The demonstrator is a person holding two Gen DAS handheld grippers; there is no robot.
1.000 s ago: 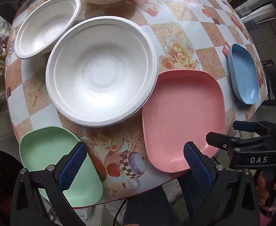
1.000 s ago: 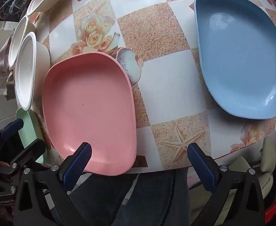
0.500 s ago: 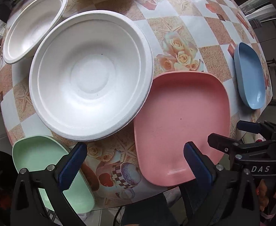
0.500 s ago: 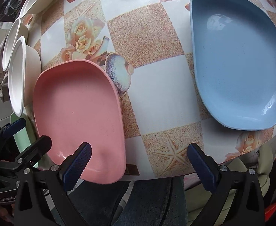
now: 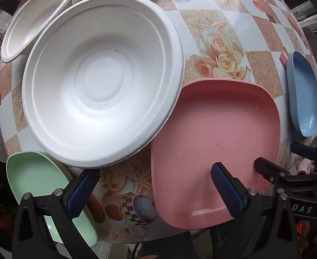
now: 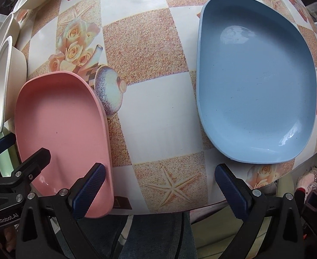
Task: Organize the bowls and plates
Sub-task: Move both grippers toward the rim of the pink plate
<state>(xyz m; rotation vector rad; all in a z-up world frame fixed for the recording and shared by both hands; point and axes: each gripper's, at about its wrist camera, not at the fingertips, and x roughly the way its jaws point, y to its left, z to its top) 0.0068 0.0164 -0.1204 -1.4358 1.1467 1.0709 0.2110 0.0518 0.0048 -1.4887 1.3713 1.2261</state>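
Note:
A large white bowl point(image 5: 102, 79) sits on the patterned table point(image 5: 225, 21), its rim over the edge of a pink plate point(image 5: 214, 142). A green plate point(image 5: 35, 179) lies at the near left edge, a blue plate point(image 5: 303, 95) at the right. My left gripper point(image 5: 156, 192) is open and empty, over the table's near edge between the green and pink plates. My right gripper point(image 6: 160, 192) is open and empty, over the near edge between the pink plate point(image 6: 61, 129) and the blue plate point(image 6: 257, 82).
Two more white bowls point(image 5: 35, 17) stand at the back left; they also show at the left edge of the right wrist view point(image 6: 3, 43). The table's near edge point(image 6: 169, 207) runs just under both grippers, with my legs below it.
Both grippers have moved forward over the table. The bowl and plates now appear closer and larger. Both stay open; nothing was taken hold of.

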